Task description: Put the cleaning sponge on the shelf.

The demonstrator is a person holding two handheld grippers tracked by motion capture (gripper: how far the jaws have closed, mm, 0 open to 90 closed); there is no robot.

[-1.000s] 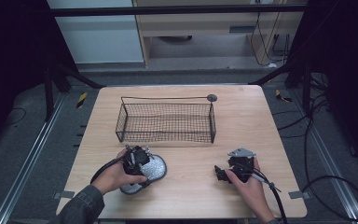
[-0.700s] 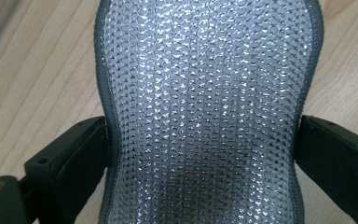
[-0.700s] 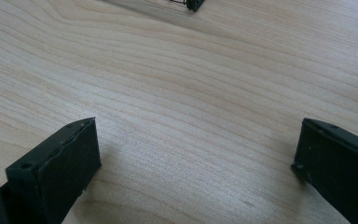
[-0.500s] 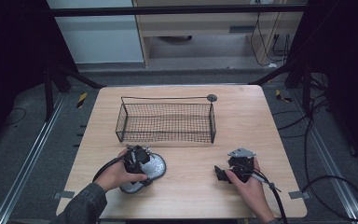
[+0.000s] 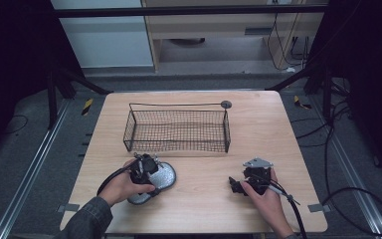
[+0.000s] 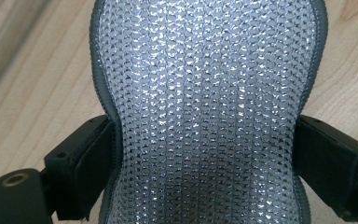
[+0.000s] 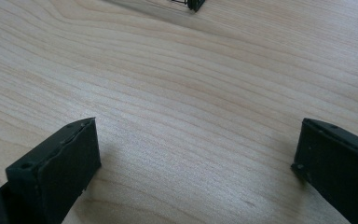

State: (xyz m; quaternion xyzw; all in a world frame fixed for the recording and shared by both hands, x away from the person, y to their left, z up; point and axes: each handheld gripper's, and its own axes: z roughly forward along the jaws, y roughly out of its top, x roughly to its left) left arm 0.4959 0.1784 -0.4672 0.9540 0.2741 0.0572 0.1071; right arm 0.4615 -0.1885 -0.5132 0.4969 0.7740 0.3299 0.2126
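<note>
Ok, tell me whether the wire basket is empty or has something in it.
Empty. In the high view the basket shows just bare mesh with the table visible through it; the silver scrubber lies outside, in front of it.

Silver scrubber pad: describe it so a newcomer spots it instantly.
On the wooden table, look at the near left, in front of the black wire basket. The silver scrubber pad lies flat there, pinched at its waist by the left gripper; its glittery mesh and grey edging are unique.

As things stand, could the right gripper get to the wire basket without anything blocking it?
Probably yes. The right gripper rests open on the table with bare wood between it and the wire basket. The silver scrubber and the left gripper closing around it lie off to the side.
</note>
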